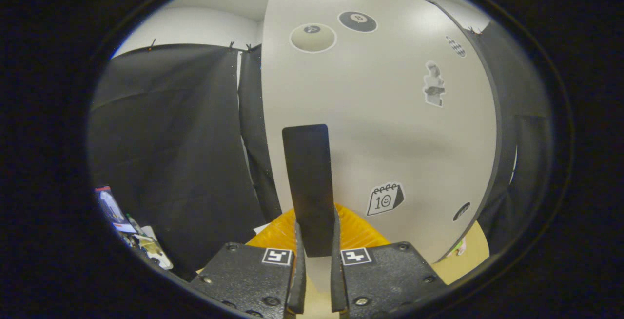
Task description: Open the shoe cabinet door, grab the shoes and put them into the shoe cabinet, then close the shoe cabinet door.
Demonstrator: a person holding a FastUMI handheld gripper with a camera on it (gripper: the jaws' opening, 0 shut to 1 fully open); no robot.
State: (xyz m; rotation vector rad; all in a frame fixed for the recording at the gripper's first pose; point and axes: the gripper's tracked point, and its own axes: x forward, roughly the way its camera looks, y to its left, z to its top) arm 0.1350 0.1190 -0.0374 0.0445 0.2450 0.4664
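Starting over on the left there's the black cloth wall (170, 138) hanging in folds, with a little heap of printed cards or packets (131, 231) down low beside it, too small to make out properly. Moving in, the edge of the shoe cabinet door (380, 129) comes up: a big pale flat panel with stickers on it, a couple of round ball stickers (358, 21) up high, a calendar sticker (385, 198) lower down. Dead centre is the dark flat handle (307, 182), a thin upright tab standing off the door, and the claw (314, 260) has its fingers drawn in narrow with the lower end of that handle between them; looks like both are pressing on it. Just behind the fingertips there's something ribbed and orange-yellow (360, 231), can't tell what it is. Past the door's right edge there's more dark cloth and a tan surface (468, 255) low down. My take: the door should be light and stiff, swinging on hinges, so the handle is the spot to hold. It's thin and smooth, so a slippy grip is the risk. No shoes to be seen yet, so they're the next job.
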